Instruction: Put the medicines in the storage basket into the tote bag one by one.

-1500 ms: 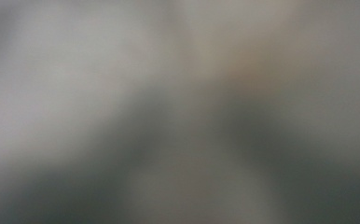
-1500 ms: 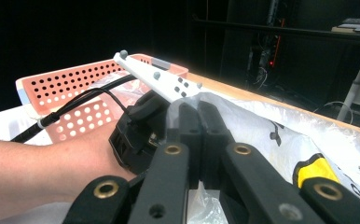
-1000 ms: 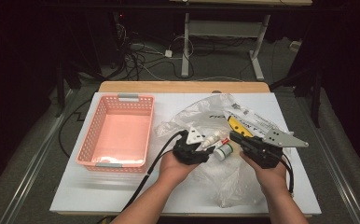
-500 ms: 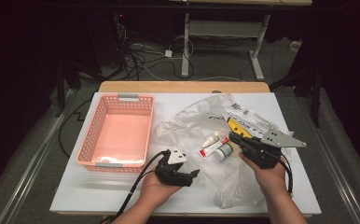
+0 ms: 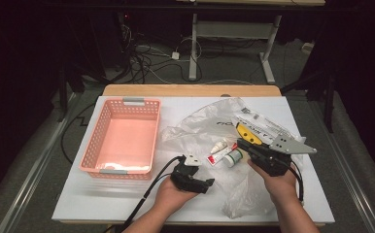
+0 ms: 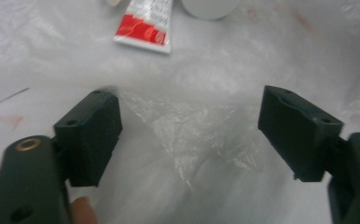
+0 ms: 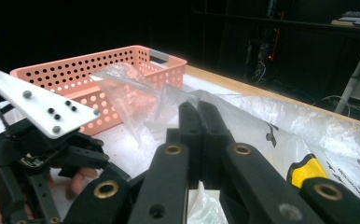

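While its jaws, which have just been opening, stand wide with only crinkled film between them and nothing gripped, the left gripper (image 5: 206,184) hovers low over the clear plastic bag (image 5: 210,128). Just beyond lie a red-and-white tube (image 6: 145,28) and a small white bottle (image 5: 233,157). The right gripper (image 7: 200,109) pinches a fold of the bag. A pink basket (image 5: 122,138) sits left.
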A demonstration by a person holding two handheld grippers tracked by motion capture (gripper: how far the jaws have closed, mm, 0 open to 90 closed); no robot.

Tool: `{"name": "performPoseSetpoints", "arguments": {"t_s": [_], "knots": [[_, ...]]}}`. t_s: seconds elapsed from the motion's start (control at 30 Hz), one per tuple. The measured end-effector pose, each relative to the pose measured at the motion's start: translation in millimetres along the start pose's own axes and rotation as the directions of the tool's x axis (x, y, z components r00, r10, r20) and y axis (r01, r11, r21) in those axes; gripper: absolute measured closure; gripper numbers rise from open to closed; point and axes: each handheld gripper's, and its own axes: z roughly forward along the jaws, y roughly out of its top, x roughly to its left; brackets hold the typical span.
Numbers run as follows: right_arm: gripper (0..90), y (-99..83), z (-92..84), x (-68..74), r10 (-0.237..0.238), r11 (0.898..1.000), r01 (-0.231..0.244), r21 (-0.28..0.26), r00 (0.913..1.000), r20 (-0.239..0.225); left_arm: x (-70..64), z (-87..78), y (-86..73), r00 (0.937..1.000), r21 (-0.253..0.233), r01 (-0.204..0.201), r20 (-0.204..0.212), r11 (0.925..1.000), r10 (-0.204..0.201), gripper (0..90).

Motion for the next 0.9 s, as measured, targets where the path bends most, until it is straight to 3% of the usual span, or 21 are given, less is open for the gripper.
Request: {"name": "performPoseSetpoints", "arguments": {"t_s": [0.17, 0.33, 0.53, 0.7, 0.77, 0.9], "knots": [[90.0, 0.2, -0.5, -0.4, -0.001, 1.0, 0.001, -0.001, 1.0, 0.002, -4.8, 2.7, 1.9, 0.9991, 0.001, -0.041, -0.005, 0.9992, 0.041, 46.8], [90.0, -0.1, 0.1, -0.1, -0.002, 1.0, 0.002, 0.001, 1.0, 0.0, 1.6, 2.0, 2.7, 0.9997, -0.011, 0.026, -0.002, 0.9996, -0.026, 59.7], [90.0, -0.5, 0.6, 0.0, -0.002, 1.0, 0.002, 0.004, 1.0, 0.0, 1.0, 1.7, 1.9, 0.9998, -0.014, 0.02, 0.001, 0.9997, -0.02, 87.6], [90.0, -1.2, 0.4, -0.7, 0.002, 1.0, -0.002, 0.006, 1.0, 0.003, 0.5, -6.4, -3.3, 0.9998, -0.099, 0.019, 0.001, 0.9949, -0.019, 88.3], [90.0, -1.4, 0.0, -1.3, 0.002, 1.0, -0.002, 0.004, 1.0, 0.005, -0.5, -9.7, -4.6, 0.9999, -0.116, -0.007, -0.01, 0.9933, 0.006, 88.3], [90.0, -1.7, -1.2, -1.9, 0.009, 1.0, -0.009, 0.003, 0.9999, 0.015, 1.1, -20.5, -6.1, 0.9999, -0.171, -0.011, -0.007, 0.9852, 0.01, 88.3]]}}
